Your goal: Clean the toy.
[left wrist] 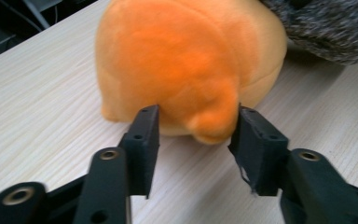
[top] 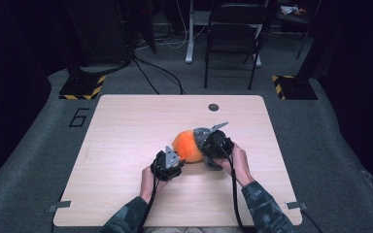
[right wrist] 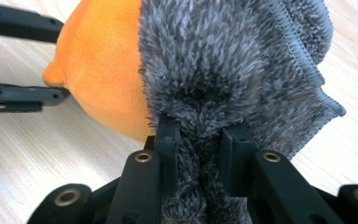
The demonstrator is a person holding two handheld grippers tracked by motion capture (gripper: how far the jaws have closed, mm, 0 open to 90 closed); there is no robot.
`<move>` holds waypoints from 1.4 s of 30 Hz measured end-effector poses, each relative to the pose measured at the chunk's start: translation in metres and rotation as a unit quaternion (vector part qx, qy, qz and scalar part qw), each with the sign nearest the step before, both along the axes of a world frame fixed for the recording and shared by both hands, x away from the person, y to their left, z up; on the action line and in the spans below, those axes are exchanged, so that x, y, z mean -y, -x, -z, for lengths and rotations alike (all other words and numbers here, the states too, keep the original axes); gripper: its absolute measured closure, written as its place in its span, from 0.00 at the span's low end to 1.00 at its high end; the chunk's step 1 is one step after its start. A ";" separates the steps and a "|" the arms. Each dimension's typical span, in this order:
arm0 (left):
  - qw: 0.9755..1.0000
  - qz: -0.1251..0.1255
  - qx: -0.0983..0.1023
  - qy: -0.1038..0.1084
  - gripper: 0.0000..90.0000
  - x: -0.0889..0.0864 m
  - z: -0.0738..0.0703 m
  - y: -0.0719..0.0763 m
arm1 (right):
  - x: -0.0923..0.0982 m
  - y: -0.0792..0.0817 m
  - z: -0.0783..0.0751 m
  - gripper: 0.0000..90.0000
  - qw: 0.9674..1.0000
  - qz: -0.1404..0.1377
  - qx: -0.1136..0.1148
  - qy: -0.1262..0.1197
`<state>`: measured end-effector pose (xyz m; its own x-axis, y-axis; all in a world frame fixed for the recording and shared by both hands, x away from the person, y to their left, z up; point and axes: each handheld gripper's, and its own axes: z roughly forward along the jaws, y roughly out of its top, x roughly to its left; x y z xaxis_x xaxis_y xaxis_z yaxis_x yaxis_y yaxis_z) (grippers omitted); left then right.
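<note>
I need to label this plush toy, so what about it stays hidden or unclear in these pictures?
- Orange plush toy, left gripper view: its top is cut off by the frame.
- Same toy, right gripper view: the grey fuzzy cloth covers one end.
- High view: the right gripper and cloth hide the toy's right side; too small to tell its shape.
- Its underside rests on the table.

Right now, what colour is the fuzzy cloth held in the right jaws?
Grey fuzzy cloth, clearest in the right gripper view.
</note>
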<state>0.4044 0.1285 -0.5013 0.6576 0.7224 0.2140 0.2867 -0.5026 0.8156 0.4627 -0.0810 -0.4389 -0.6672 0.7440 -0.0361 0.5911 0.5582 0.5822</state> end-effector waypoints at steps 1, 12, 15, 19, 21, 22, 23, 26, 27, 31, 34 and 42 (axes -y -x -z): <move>1.000 -0.001 0.004 0.002 0.63 0.002 0.001 0.000 | -0.001 0.000 0.000 0.80 1.000 -0.001 0.004 0.002; 0.998 0.029 0.009 0.060 0.90 -0.005 -0.014 0.000 | 0.008 0.001 -0.019 0.82 1.000 0.006 0.003 -0.008; 0.996 0.037 0.007 0.085 0.90 -0.009 -0.022 0.002 | 0.008 0.005 -0.030 0.82 1.000 0.002 0.008 -0.019; 0.992 0.044 -0.009 0.117 0.90 -0.016 -0.027 0.003 | -0.002 0.016 -0.043 0.82 0.999 -0.020 0.019 -0.025; 0.991 0.049 -0.014 0.121 0.90 -0.016 -0.027 0.003 | -0.010 0.023 -0.048 0.82 0.999 -0.034 0.026 -0.031; 0.991 0.050 -0.014 0.121 0.90 -0.015 -0.027 0.003 | -0.013 0.026 -0.050 0.82 0.998 -0.040 0.030 -0.031; 0.991 0.054 -0.018 0.120 0.90 -0.014 -0.027 0.003 | -0.016 0.028 -0.050 0.82 0.998 -0.045 0.035 -0.030; 0.992 0.052 -0.020 0.115 0.90 -0.012 -0.024 0.003 | -0.026 0.031 -0.044 0.82 0.997 -0.051 0.049 0.003; 0.992 0.050 -0.023 0.113 0.90 -0.011 -0.023 0.002 | -0.027 0.030 -0.040 0.82 0.997 -0.051 0.054 0.011; 0.992 0.051 -0.023 0.114 0.90 -0.012 -0.021 0.000 | -0.018 0.021 -0.034 0.82 0.998 -0.042 0.036 0.006; 0.992 0.050 -0.028 0.117 0.89 -0.012 -0.021 0.000 | -0.007 0.013 -0.029 0.82 1.000 -0.020 0.018 0.000; 0.991 0.047 -0.029 0.119 0.89 -0.014 -0.019 -0.003 | 0.020 -0.008 -0.005 0.82 0.999 0.028 -0.042 0.004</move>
